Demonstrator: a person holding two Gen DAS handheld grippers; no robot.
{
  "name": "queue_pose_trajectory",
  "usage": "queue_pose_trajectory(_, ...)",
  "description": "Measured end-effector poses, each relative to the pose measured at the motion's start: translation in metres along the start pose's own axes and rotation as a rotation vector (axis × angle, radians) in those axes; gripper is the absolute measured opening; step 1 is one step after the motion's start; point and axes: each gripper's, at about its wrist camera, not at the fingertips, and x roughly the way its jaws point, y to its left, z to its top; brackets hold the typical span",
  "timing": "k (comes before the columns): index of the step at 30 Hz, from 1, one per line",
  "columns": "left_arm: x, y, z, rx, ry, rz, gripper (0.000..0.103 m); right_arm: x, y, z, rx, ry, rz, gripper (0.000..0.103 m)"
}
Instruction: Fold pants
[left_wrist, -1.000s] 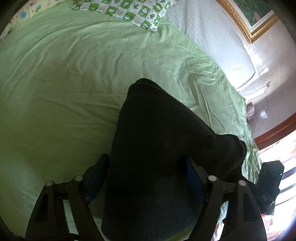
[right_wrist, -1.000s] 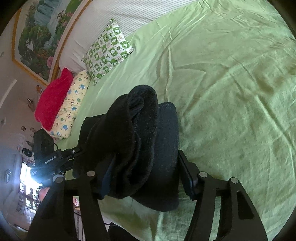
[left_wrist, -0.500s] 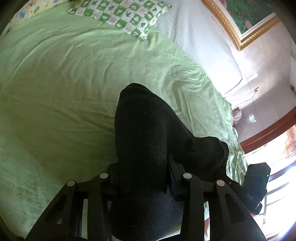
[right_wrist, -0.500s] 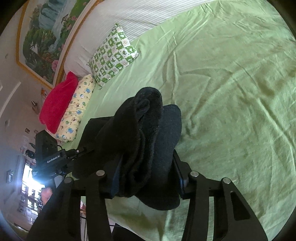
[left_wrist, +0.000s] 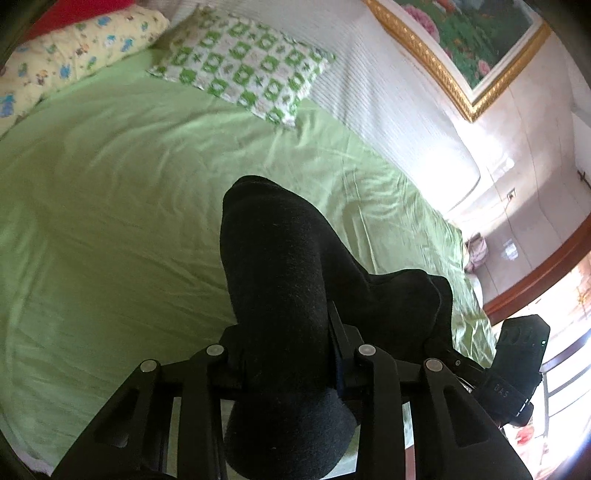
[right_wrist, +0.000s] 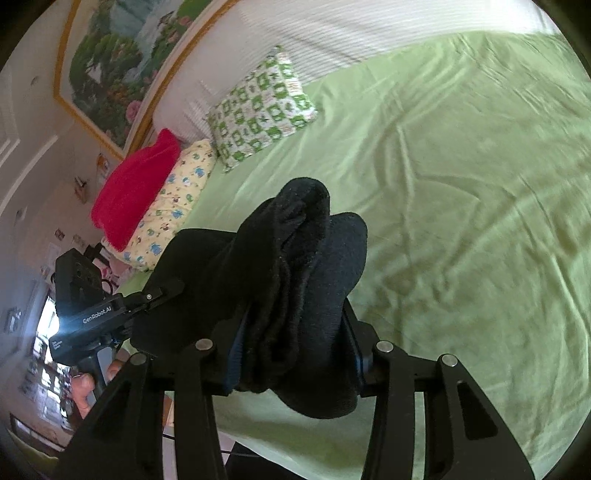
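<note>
Left hand-held gripper (left_wrist: 282, 343): fingers pressed in on a thick bundle of the black pants (left_wrist: 280, 280), which bulges forward toward 12 o'clock and hangs down past the jaws at 6 o'clock.
Right hand-held gripper (right_wrist: 293, 354): pinching another bunch of the same black pants (right_wrist: 295, 288); several folded layers stick up between its fingers, toward 12 o'clock.
Pants position: held up above the bed, stretched between the two grippers; in the left wrist view the cloth runs off to 3 o'clock, where the right hand-held gripper shows at the edge; in the right wrist view it runs to 9 o'clock, where the left hand-held gripper shows.
Bed sheet (left_wrist: 110, 221): light green, wrinkled, spread under the pants and filling most of both views.
Checked pillow (left_wrist: 243, 62): green and white, at 12 o'clock on the sheet in the left wrist view, well apart from the pants.
Cartoon-print pillow (right_wrist: 173, 206): pale yellow, at 10 o'clock in the right wrist view, just beside the checked pillow.
Red pillow (right_wrist: 136, 188): lying against the cartoon-print pillow, farther toward 9 o'clock.
Framed painting (right_wrist: 110, 62): gold frame, on the wall behind the headboard at 11 o'clock.
</note>
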Motion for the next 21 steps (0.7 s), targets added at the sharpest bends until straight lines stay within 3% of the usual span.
queue_pose_trajectory(21, -0.036, 0.046, 0.015, -0.088, -0.101, 0.074, 0.033, 0.051, 0.053, 0.023, -0.100, 0.045, 0.065, 0.046)
